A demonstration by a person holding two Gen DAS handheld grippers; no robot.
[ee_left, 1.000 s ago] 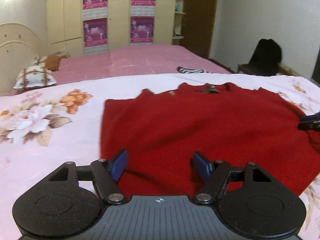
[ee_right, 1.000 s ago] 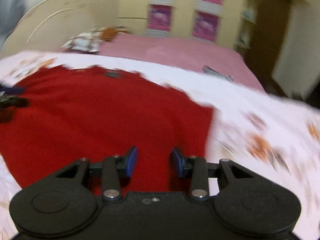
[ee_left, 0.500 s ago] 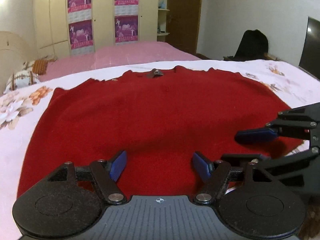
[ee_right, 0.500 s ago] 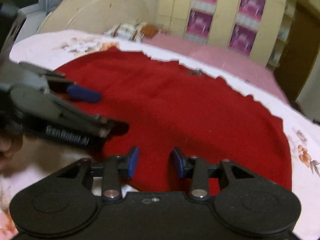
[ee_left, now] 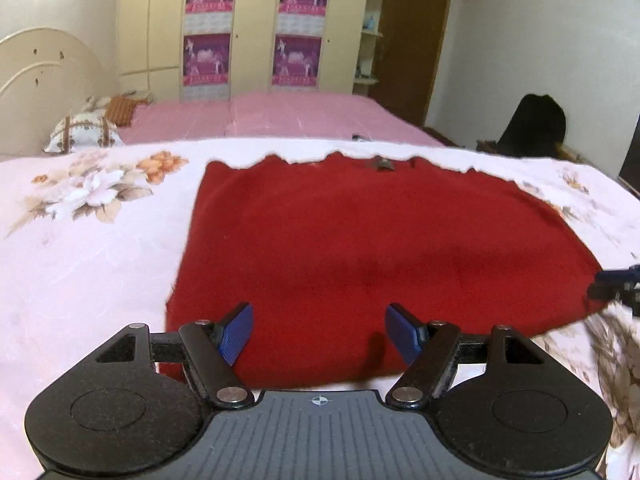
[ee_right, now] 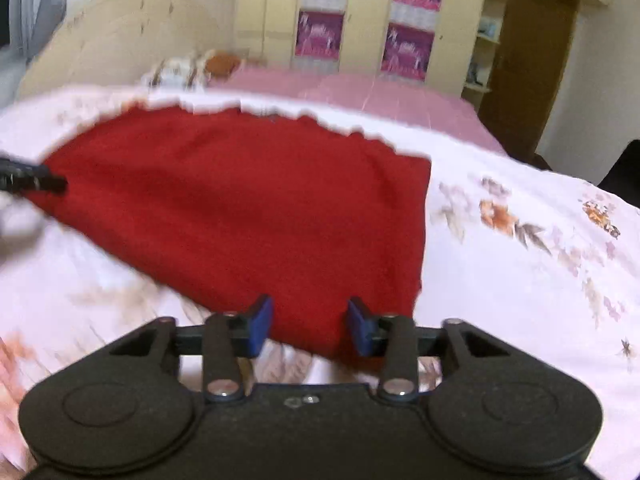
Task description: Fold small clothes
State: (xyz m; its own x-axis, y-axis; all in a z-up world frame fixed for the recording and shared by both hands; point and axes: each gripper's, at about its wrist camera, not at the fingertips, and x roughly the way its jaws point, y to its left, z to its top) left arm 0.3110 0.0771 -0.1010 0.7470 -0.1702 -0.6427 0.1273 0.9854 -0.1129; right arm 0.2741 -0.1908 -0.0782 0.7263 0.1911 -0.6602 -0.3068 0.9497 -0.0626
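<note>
1. Your left gripper (ee_left: 319, 330) has a black, speckled frame with two round side housings, silver pivot screws and ribbed blue pads.
2. Its grey centre plate is ridged lengthwise, with a small crosshair mark.
3. Your right gripper (ee_right: 310, 325) matches: black frame, silver screws, blue pads.

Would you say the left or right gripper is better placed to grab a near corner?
Probably right: the right gripper, jaws closing, straddles the red garment's near corner. The left gripper faces mid-hem.
</note>
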